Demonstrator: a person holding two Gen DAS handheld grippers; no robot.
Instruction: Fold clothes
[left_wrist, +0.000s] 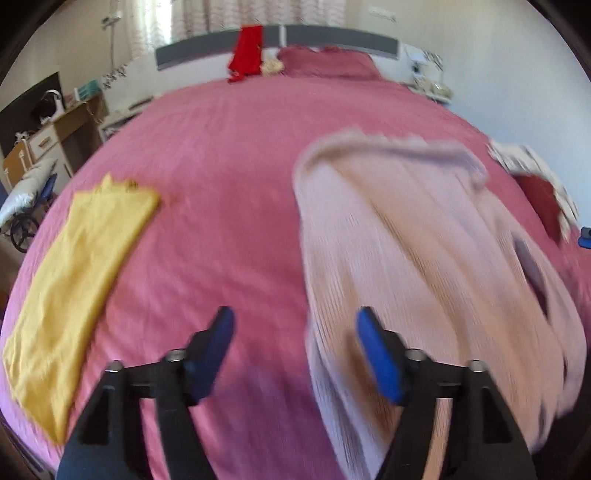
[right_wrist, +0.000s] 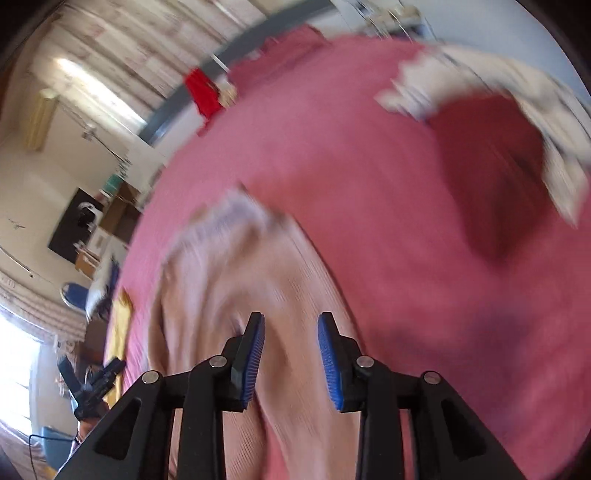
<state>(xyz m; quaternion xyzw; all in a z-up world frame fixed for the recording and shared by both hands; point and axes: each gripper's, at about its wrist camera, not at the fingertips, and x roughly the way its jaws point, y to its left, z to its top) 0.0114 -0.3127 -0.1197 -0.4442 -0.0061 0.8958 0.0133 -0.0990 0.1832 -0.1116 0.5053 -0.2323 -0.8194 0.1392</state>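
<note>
A pale pink ribbed garment (left_wrist: 406, 251) lies spread on the pink bedspread (left_wrist: 221, 155), blurred by motion. My left gripper (left_wrist: 295, 325) is open and empty above the garment's left edge, its right finger over the cloth. In the right wrist view the same garment (right_wrist: 229, 280) lies under my right gripper (right_wrist: 291, 332), which is open with nothing between its blue pads (right_wrist: 328, 354). The left gripper (right_wrist: 94, 384) shows at the far left of that view.
A folded yellow garment (left_wrist: 77, 273) lies on the bed's left side. A dark red and white pile (right_wrist: 491, 162) sits at the right. A red cloth (left_wrist: 247, 51) hangs on the headboard by pink pillows (left_wrist: 328, 62). A desk (left_wrist: 55, 136) stands left of the bed.
</note>
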